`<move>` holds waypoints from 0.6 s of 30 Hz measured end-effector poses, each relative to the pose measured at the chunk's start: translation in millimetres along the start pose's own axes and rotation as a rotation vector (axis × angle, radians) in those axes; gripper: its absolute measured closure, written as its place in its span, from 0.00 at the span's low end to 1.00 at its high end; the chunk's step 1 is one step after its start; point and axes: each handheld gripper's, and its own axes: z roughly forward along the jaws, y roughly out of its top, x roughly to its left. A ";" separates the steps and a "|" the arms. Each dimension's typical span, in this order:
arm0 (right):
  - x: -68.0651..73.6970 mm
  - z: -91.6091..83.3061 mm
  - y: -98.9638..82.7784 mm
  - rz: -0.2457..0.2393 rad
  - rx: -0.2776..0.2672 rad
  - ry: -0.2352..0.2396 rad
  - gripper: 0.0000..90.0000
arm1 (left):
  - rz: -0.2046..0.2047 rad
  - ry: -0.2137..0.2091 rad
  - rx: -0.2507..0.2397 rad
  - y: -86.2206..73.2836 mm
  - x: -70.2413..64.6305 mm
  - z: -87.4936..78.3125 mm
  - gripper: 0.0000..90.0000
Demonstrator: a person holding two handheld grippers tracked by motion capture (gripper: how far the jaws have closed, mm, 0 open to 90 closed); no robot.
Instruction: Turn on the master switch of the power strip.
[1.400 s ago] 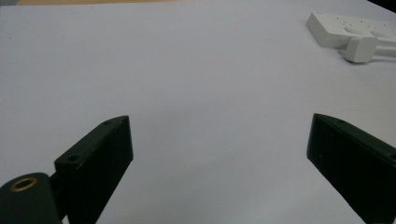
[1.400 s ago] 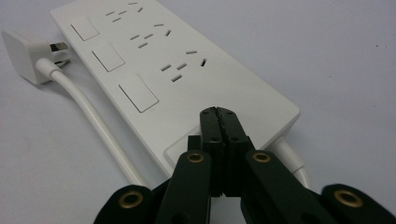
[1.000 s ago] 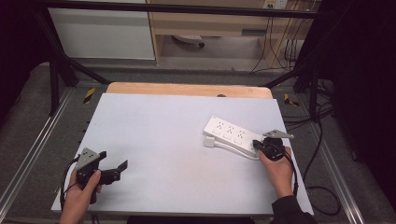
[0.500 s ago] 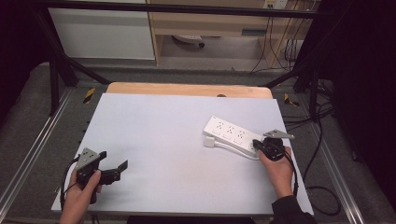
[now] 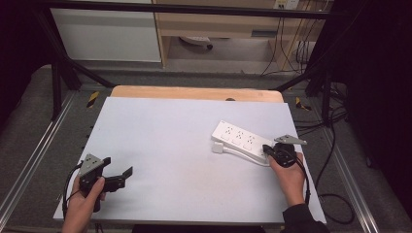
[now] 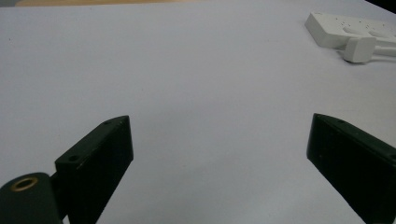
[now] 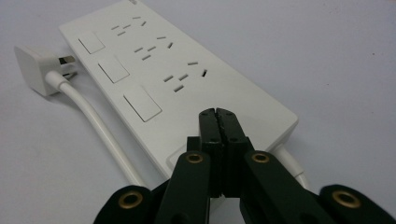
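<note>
A: Where is the power strip (image 5: 241, 141)?

B: On the grey table (image 5: 170, 145), out toward three o'clock, lying slantwise. Its white cable runs along its near edge to the plug (image 5: 218, 147), which lies just beside the strip's nine o'clock end.

A: And the right gripper (image 5: 270, 151)?

B: At the strip's four o'clock end. Its jaws are pressed flat together with nothing between them, tips over the strip's top face just past the last switch. Whether they touch it, I cannot tell.

A: The left gripper (image 5: 127, 173)?

B: Well apart, near the table's seven o'clock corner. Its jaws stand wide, with bare table between them.
</note>
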 end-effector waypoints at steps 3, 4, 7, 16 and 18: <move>0.9 -0.6 0.4 0.000 -0.004 0.006 1.00 | -0.001 0.001 -0.002 0.1 0.2 -0.1 0.08; 1.4 -0.7 0.4 0.000 -0.005 0.006 1.00 | -0.001 0.001 -0.001 0.1 0.4 -0.3 0.08; 3.9 -1.1 1.4 -0.010 -0.011 0.014 1.00 | -0.001 0.001 -0.001 0.1 0.6 -0.3 0.08; 12.4 -2.7 5.5 -0.035 -0.029 0.038 0.98 | 0.000 0.001 -0.001 0.1 0.5 -0.2 0.08; 15.2 -3.1 6.6 -0.040 -0.028 0.052 0.96 | 0.000 0.002 -0.001 0.2 0.1 0.0 0.08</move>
